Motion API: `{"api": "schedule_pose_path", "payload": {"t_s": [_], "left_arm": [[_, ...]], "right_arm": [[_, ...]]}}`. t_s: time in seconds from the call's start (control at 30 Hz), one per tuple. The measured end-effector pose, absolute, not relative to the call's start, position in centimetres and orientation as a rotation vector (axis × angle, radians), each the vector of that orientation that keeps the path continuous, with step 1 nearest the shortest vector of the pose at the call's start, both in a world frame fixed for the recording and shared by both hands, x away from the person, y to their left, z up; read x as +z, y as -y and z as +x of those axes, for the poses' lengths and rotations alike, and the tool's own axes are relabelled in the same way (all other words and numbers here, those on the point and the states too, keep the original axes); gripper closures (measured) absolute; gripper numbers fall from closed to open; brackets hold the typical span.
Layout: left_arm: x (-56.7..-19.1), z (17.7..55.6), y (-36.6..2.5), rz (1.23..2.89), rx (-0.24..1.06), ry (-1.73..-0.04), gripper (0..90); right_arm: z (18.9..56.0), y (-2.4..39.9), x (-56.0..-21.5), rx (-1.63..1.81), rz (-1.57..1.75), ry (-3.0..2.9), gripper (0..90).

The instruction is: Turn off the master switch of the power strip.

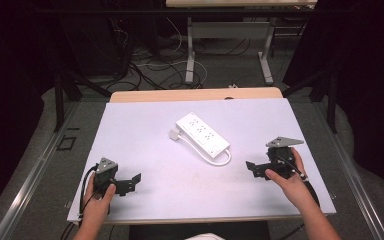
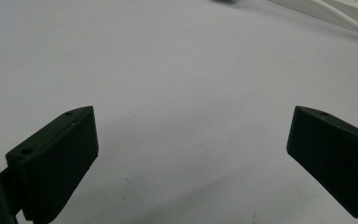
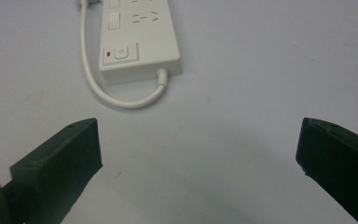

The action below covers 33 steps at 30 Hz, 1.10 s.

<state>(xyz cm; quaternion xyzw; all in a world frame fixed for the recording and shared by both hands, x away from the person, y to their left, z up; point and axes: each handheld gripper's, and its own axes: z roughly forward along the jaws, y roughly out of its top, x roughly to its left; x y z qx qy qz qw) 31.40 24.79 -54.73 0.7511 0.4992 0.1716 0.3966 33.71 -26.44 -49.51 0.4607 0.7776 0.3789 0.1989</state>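
Claws (image 1: 136, 179) (image 1: 250, 166) spread wide, flanking power strip (image 1: 202, 135)

In the right gripper view the white power strip (image 3: 140, 42) runs off the top edge, so just its switch end and a couple of socket rows are readable, and its cord (image 3: 98, 84) slips out of frame up there too. Over in the left gripper view a blurred sliver of that strip sits clipped at the top right corner. From the high view the small grey plug (image 1: 174, 134) beside it is probably the cord's end, too small to be sure.
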Motion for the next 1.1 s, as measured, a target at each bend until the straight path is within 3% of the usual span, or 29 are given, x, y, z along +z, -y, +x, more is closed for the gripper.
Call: {"api": "schedule_pose_path", "payload": {"t_s": [1.1], "left_arm": [[-54.8,31.4,-24.8,1.904,0.44,-1.267,2.2]], "right_arm": [[31.9,32.7,-52.6,0.808,1.466,-2.134,0.0]]}}
